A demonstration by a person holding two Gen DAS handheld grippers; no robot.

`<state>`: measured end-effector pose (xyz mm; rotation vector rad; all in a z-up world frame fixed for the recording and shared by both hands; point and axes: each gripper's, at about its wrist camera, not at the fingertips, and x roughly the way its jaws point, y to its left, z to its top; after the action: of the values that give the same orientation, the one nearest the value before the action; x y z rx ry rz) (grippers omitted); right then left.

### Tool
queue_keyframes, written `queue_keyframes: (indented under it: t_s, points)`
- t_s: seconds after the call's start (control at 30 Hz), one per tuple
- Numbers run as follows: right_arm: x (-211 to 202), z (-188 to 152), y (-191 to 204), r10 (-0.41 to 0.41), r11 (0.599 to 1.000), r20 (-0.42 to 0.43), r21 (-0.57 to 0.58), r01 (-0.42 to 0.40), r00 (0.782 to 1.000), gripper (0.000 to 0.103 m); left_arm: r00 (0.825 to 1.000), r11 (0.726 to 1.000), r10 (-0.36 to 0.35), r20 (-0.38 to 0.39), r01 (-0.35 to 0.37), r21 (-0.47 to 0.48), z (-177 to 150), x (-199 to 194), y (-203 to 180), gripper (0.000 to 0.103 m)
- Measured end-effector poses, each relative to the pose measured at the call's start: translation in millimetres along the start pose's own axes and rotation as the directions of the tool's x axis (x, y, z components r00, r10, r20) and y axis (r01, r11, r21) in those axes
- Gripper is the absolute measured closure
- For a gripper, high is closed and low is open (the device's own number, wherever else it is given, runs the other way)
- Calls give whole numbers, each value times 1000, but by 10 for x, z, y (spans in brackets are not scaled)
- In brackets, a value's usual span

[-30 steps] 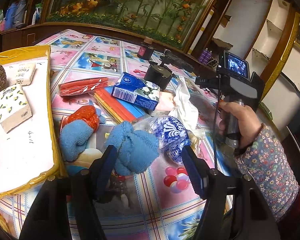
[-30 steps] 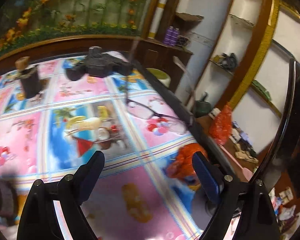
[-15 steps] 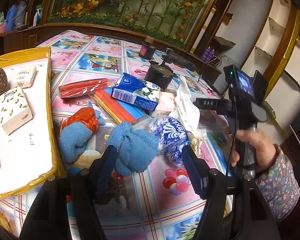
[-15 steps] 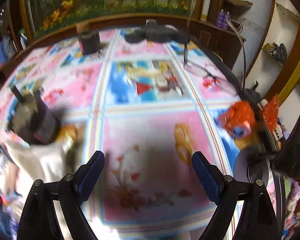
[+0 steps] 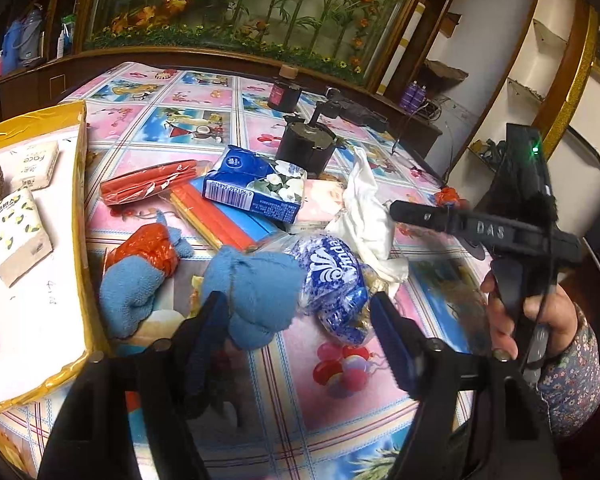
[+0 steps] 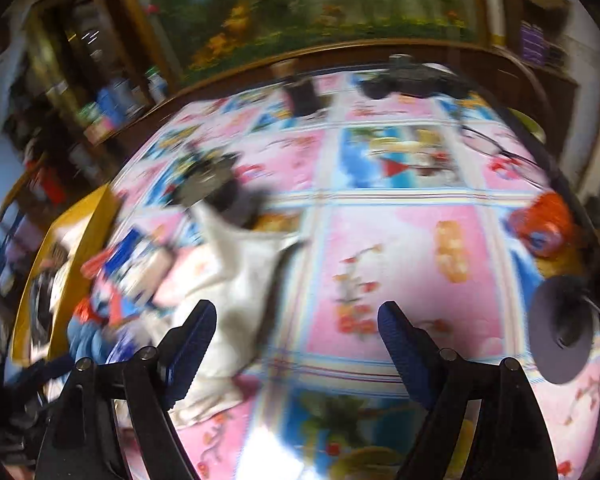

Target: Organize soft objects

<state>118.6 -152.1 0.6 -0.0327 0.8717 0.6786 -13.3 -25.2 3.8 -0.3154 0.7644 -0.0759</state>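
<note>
Below, my left gripper (image 5: 300,328) hangs with jaws apart over the blue sock bundle (image 5: 256,292), just beside the blue tissue roll pack (image 5: 332,276); my right gripper (image 6: 296,336), jaws likewise apart, points at the white cloth (image 6: 240,280) behind that bundle.

You have two blue cloths (image 5: 256,292) (image 5: 128,300), three tissue packs (image 5: 256,188) (image 5: 16,236) (image 5: 36,164), one blue wrapped roll (image 5: 332,280), one white bag (image 5: 370,216), one red packet (image 5: 148,184), and two black pots (image 5: 308,148) (image 5: 284,94) on the surface (image 5: 340,380).
</note>
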Motion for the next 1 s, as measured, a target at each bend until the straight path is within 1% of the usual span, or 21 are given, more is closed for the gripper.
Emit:
queue_keyframes:
  t_s: [0.03,0.07,0.1,0.13,0.17,0.2,0.23,0.27,0.33,0.47,0.5,0.53,0.57,0.67,0.7,0.73,0.77,0.8,0.87,1.0]
  points:
    - [52,-7,98,4,999,-8,-40,-4,1000,20,1000,1000,15,0,-15,1,7,16,-15,27]
    - [120,-11,170,-12,998,-23,-65,11,1000,28,999,999,40,-2,-40,4,20,37,-24,27]
    - [202,-2,201,-2,998,-45,-66,-1,999,57,998,998,57,-6,-57,7,28,55,-26,27]
    - [285,3,217,37,998,-80,-52,-41,996,75,997,997,73,-8,-73,10,39,70,-23,30]
    - [325,6,233,44,998,-95,-47,-49,995,75,996,996,90,-4,-90,6,46,68,-9,36]
    - [322,12,247,40,997,-88,-58,-45,995,79,994,994,105,-3,-105,0,49,69,16,56]
    - [280,3,261,51,996,-81,-68,-57,995,85,994,994,109,-10,-109,-3,55,71,48,65]
    - [241,-20,260,54,996,-75,-70,-59,996,85,994,994,106,-10,-106,-9,58,62,81,70]
    - [175,-78,173,38,997,-66,-59,-42,997,87,996,995,89,-8,-90,-31,63,44,157,72]
    - [100,-184,-15,28,997,-87,-68,-34,996,87,996,996,83,-15,-84,-35,79,67,183,72]
    - [82,-205,-38,34,996,-80,-76,-40,996,87,996,996,86,-20,-86,-31,88,78,171,68]
    - [81,-219,-49,31,996,-68,-83,-37,997,87,996,996,89,-26,-90,-26,91,91,155,61]
    - [91,-221,-51,10,996,-57,-93,-15,998,86,995,995,98,-32,-99,-25,98,110,150,60]
    - [158,-183,-31,-36,992,-28,-121,33,999,65,995,995,92,-41,-94,-32,107,130,165,59]
    - [181,-166,-26,-72,988,-24,-136,68,997,46,995,995,89,-40,-90,-34,105,126,168,59]
    - [215,-144,-36,-110,984,-29,-142,105,994,21,995,995,88,-40,-90,-34,102,124,168,59]
    - [254,-127,-63,-113,985,-49,-138,105,992,9,995,995,89,-41,-90,-32,100,126,165,59]
    - [283,-124,-67,-104,986,-66,-140,94,992,0,995,996,87,-40,-89,-33,104,128,169,58]
    - [281,-126,-36,-121,979,-69,-172,108,990,1,996,996,82,-41,-84,-33,100,127,171,57]
    - [272,-118,-44,-122,979,-70,-172,108,990,1,996,996,82,-42,-83,-31,101,132,169,56]
